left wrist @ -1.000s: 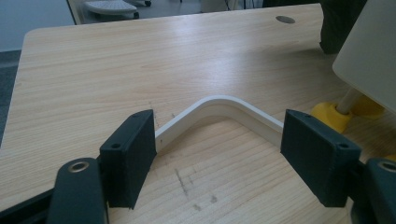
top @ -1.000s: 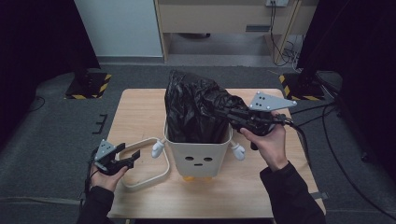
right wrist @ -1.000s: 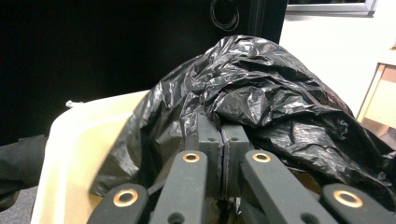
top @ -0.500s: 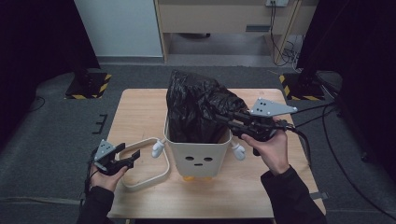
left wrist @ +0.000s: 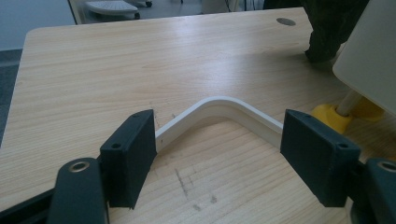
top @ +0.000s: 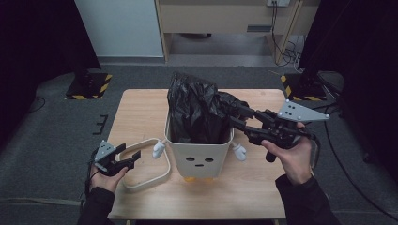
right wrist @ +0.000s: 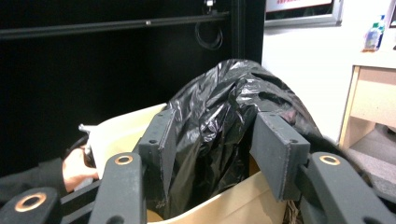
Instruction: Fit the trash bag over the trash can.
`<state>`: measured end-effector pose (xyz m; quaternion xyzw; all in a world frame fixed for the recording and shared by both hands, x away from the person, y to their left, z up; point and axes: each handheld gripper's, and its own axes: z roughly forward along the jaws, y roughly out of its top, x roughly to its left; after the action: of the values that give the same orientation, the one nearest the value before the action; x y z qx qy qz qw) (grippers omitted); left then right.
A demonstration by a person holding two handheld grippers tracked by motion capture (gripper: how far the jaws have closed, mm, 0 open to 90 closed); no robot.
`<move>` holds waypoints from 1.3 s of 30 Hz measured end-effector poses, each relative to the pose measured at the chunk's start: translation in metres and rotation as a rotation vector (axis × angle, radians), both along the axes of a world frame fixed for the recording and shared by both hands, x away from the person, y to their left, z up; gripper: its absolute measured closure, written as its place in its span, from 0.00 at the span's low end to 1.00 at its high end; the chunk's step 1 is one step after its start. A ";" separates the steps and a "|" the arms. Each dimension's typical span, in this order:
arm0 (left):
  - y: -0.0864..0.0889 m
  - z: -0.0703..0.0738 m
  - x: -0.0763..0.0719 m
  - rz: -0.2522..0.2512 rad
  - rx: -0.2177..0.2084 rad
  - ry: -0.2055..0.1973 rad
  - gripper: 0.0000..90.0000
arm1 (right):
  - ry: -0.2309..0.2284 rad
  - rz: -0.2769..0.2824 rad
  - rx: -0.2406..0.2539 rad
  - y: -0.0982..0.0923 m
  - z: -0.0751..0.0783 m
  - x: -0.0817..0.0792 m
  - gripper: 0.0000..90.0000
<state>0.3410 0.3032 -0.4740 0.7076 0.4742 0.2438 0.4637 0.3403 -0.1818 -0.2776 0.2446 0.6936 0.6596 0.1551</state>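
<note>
— Wooden tabletop [top: 141, 112], dark room. Progress?
— Black bag [top: 197, 110] bulges from the bin [top: 199, 154], unseated. My right gripper [top: 237, 117] straddles it, jaws apart; left gripper [top: 133, 159] open over the loose rim ring [top: 159, 173].

The cream bin [top: 199, 152] sits pretty much dead center on the wooden table [top: 141, 110], so everything gets measured off that. Its mouth is stuffed with a black bag [top: 199, 110] that bulges up over the rim, no way straight down into it. Behind the bin and off to its left there's open tabletop, easy passing. Front-left of the bin a cream frame [top: 145, 161] lies flat, with the left gripper [top: 129, 161] spread wide at its corner. Right of the bin, the right gripper [top: 239, 117] has its jaws apart around the bag's bulge, blocking that side. Strip of bare wood in front of the bin.
</note>
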 end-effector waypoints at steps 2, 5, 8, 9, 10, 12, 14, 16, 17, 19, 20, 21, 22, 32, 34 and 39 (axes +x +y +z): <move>0.000 0.000 0.000 -0.001 0.000 0.000 0.29 | 0.001 -0.001 0.008 -0.002 0.001 -0.001 0.55; 0.000 0.000 0.000 0.000 0.000 0.001 0.29 | -0.009 -0.024 0.034 -0.011 0.006 -0.006 0.55; 0.000 0.000 0.000 0.000 0.001 0.002 0.29 | -0.017 -0.042 0.051 -0.016 0.009 -0.007 0.55; 0.000 0.000 0.000 0.000 0.002 0.002 0.29 | -0.021 -0.047 0.058 -0.017 0.010 -0.006 0.55; -0.001 0.000 0.000 -0.001 0.002 0.002 0.29 | -0.028 -0.057 0.067 -0.017 0.011 -0.004 0.55; 0.000 0.000 0.000 0.000 0.000 0.000 0.29 | -0.029 -0.069 0.082 -0.015 0.012 0.003 0.53; 0.000 0.000 0.000 0.001 0.000 0.001 0.29 | -0.027 -0.078 0.099 -0.011 0.014 0.013 0.50; 0.000 0.000 0.000 0.002 0.000 0.001 0.29 | -0.027 -0.092 0.104 -0.008 0.015 0.023 0.48; 0.001 0.000 0.000 0.000 0.000 0.001 0.29 | -0.021 -0.098 0.104 -0.006 0.016 0.029 0.48; 0.001 0.000 0.000 -0.001 0.000 0.002 0.29 | -0.016 -0.106 0.095 -0.003 0.018 0.042 0.47; 0.000 0.000 0.000 -0.002 0.000 0.001 0.29 | -0.011 -0.106 0.092 0.001 0.019 0.049 0.47; 0.000 0.000 0.001 -0.002 -0.001 0.001 0.29 | -0.007 -0.101 0.086 0.003 0.019 0.053 0.47; 0.001 0.000 0.001 -0.002 -0.001 0.002 0.29 | 0.002 -0.092 0.077 0.007 0.018 0.058 0.48; 0.001 0.000 0.001 -0.002 -0.005 -0.002 0.29 | 0.046 0.073 -0.086 0.031 -0.011 0.057 0.90; 0.001 0.000 0.001 0.000 -0.008 -0.005 0.29 | 0.048 0.105 -0.100 0.034 -0.014 0.052 0.94; 0.001 0.000 0.001 -0.001 -0.007 0.000 0.29 | 0.066 0.107 -0.159 0.038 -0.018 0.051 0.89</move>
<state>0.3416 0.3041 -0.4743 0.7064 0.4746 0.2418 0.4662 0.3914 -0.1441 -0.2961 0.2159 0.7606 0.6013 0.1156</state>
